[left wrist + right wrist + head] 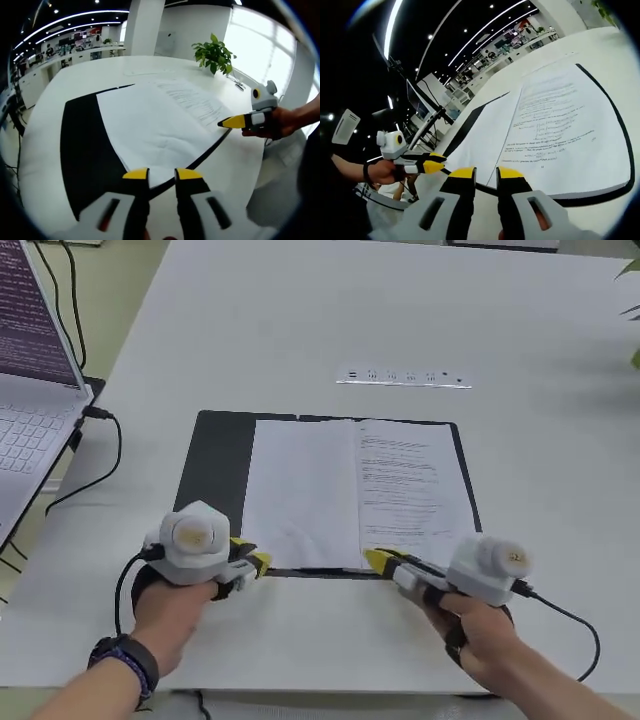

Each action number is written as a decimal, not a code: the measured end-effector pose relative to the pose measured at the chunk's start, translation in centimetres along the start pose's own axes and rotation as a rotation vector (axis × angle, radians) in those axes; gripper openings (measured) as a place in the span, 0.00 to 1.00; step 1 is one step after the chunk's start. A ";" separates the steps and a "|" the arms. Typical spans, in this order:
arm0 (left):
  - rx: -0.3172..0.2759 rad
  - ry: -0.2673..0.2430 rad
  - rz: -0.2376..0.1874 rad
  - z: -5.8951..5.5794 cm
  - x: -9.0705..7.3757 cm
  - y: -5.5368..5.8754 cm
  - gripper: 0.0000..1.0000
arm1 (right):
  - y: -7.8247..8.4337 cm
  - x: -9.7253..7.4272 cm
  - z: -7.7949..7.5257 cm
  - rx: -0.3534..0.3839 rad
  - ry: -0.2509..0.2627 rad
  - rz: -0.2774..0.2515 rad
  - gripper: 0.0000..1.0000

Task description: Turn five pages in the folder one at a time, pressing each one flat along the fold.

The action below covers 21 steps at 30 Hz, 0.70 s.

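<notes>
Head view: my right gripper (380,560), jaws narrow and empty, sits nearest the printed page (410,480), just right of the fold (357,490) running away from me.

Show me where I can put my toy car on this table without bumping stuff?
Best spot: the wide bare table beyond the socket strip. There is also room right of the folder. It is crowded by the laptop and its cables, and at the near edge where the left gripper and right gripper sit.
</notes>
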<state>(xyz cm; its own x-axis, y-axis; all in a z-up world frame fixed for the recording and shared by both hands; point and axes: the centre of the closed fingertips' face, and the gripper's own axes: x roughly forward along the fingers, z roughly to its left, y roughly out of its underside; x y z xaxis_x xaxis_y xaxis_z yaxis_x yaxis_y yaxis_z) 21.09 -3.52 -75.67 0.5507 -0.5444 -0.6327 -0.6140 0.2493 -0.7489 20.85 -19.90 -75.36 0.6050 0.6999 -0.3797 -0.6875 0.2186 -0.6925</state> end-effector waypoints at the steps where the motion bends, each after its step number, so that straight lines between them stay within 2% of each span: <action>1: 0.005 -0.001 -0.003 0.0 -0.1 -0.1 0.20 | -0.1 -0.3 -0.2 -0.014 0.005 0.001 0.15; 5: -0.005 0.001 -0.019 -0.1 -0.9 -0.7 0.24 | -0.5 -1.6 -0.5 -0.053 0.014 0.001 0.18; 12: 0.031 -0.006 -0.035 -0.3 -2.3 -1.1 0.30 | -1.2 -4.1 -1.5 -0.115 0.039 0.004 0.25; 18: 0.044 -0.008 -0.054 -0.7 -3.5 -1.9 0.38 | -1.9 -6.4 -2.2 -0.188 0.065 0.008 0.30; 21: 0.056 -0.013 -0.068 -0.7 -4.1 -2.3 0.40 | -2.3 -7.4 -2.7 -0.198 0.077 0.003 0.34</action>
<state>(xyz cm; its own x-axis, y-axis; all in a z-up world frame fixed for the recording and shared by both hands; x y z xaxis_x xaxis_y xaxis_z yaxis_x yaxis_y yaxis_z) 19.87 -2.46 -71.23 0.5973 -0.5513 -0.5825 -0.5431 0.2565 -0.7995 19.09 -27.41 -72.65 0.6375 0.6445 -0.4223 -0.6012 0.0734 -0.7957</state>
